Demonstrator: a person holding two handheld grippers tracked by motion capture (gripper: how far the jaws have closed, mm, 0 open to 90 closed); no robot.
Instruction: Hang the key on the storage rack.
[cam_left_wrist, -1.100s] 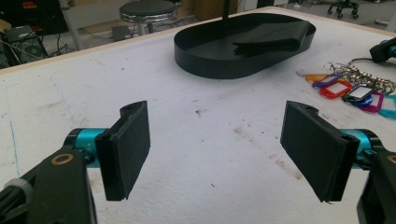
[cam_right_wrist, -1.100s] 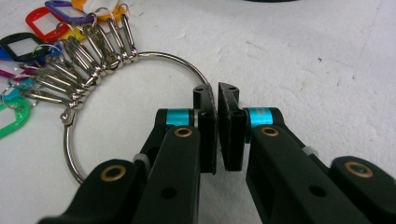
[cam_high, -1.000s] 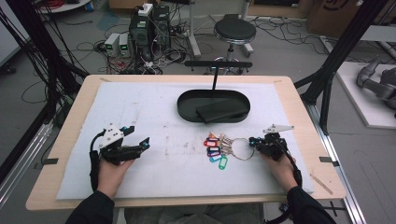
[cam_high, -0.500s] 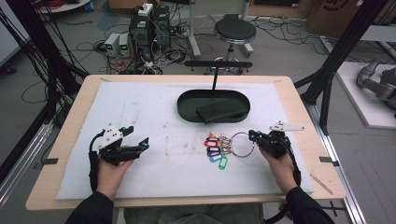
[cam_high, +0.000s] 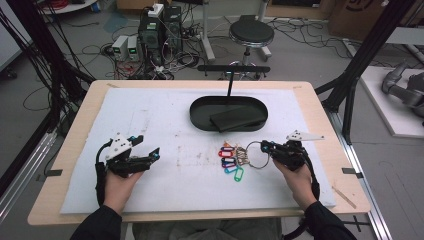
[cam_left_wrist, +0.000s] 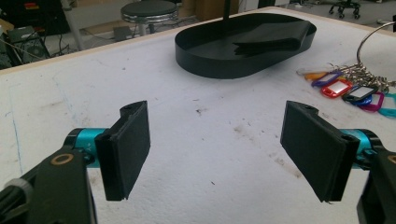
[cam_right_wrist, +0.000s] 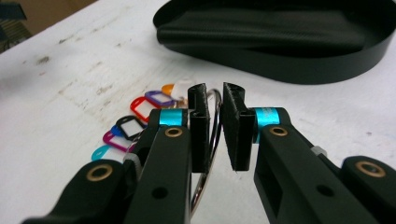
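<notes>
High view: the right gripper (cam_high: 263, 147) is being seen further in from the tabletop's right edge than a second ago, now at the metal key ring (cam_high: 257, 154); the coloured key tags (cam_high: 231, 160) are lying mid-table, just in front of the black tray (cam_high: 200, 116).

Left gripper view: the left gripper (cam_left_wrist: 217, 149) is being held wide open and empty.

Right gripper view: the jaws are being narrowed around the ring wire, a small gap remaining; a grasp is judged imminent.

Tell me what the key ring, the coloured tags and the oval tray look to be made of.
Key ring: thin shiny metal wire, judging by its bright glints. Tags: likely glossy coloured plastic frames around pale label windows. Oval tray: black with a smooth semi-gloss sheen; could be plastic or coated metal, the look leaves it open.
</notes>
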